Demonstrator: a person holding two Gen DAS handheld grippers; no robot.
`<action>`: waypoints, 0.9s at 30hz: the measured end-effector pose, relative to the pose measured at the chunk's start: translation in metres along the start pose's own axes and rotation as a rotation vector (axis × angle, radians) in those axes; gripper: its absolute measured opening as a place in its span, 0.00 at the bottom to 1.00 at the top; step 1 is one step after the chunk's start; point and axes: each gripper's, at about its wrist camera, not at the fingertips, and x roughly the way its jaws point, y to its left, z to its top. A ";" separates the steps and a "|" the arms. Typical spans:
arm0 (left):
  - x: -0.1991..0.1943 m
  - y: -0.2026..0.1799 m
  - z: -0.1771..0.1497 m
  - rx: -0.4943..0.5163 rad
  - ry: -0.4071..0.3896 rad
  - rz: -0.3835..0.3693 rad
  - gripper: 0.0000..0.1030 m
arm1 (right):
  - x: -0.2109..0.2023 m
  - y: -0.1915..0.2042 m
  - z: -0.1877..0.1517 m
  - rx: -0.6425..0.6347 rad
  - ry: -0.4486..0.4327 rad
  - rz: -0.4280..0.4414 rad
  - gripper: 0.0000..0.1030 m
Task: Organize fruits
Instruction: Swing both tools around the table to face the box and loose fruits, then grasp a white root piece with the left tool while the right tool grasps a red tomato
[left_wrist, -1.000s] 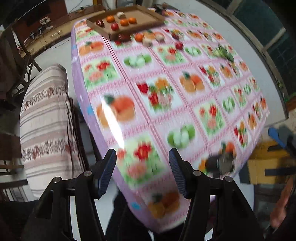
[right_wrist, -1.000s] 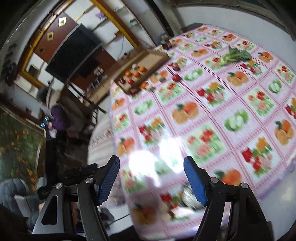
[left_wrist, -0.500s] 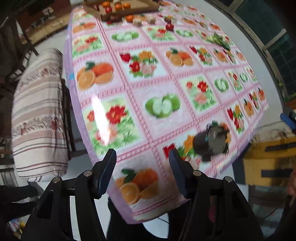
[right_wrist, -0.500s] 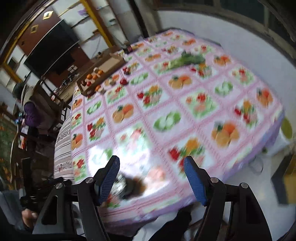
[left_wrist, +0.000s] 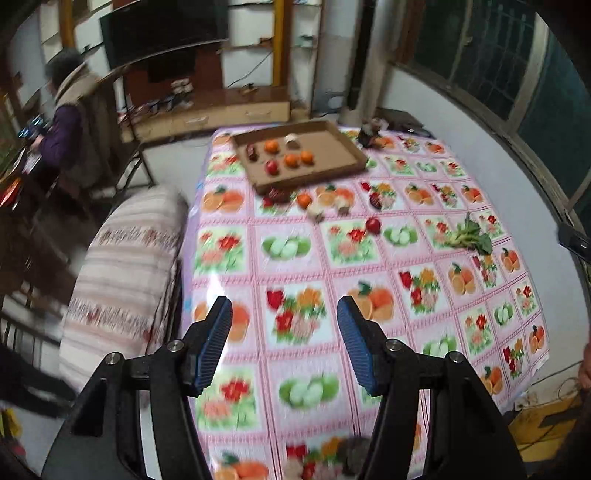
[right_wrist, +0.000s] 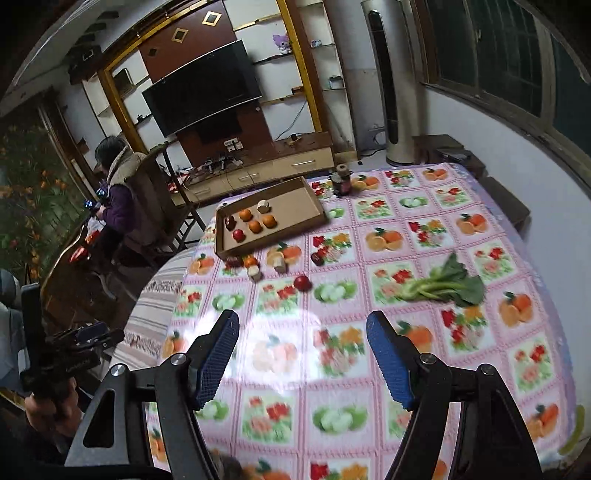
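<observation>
A cardboard tray (left_wrist: 332, 142) (right_wrist: 295, 199) lies at the table's far end with oranges (left_wrist: 291, 160) (right_wrist: 269, 221), a red apple (left_wrist: 271, 167) (right_wrist: 238, 235) and other small items in it. In front of the tray lie loose pieces: an orange (left_wrist: 304, 199) (right_wrist: 250, 261), a red apple (left_wrist: 373, 225) (right_wrist: 302, 283), a dark red fruit (left_wrist: 375, 201) (right_wrist: 317, 258) and pale chunks (right_wrist: 279, 263). My left gripper (left_wrist: 283, 345) stands open and empty over the near part of the table. My right gripper (right_wrist: 302, 356) is open and empty too, well short of the fruit.
A fruit-print pink cloth covers the table (left_wrist: 480, 332) (right_wrist: 517, 236). A leafy green vegetable (left_wrist: 469, 238) (right_wrist: 443, 286) lies at the right. A dark jar (right_wrist: 341, 181) stands behind the tray. A striped cushioned seat (left_wrist: 125, 273) flanks the left edge. A person (right_wrist: 123, 195) sits far left.
Both grippers have risen and tipped up, so the views now take in the whole table and the room behind. Jaws keep the same width.
</observation>
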 end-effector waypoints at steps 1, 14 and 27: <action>0.012 0.000 0.006 -0.003 0.016 0.010 0.56 | 0.015 0.001 0.003 0.021 0.007 0.008 0.71; 0.169 -0.013 0.094 -0.009 0.087 -0.021 0.56 | 0.211 0.021 0.047 -0.119 0.149 0.046 0.67; 0.299 -0.036 0.098 -0.071 0.188 -0.003 0.56 | 0.342 0.008 0.017 -0.228 0.251 0.042 0.61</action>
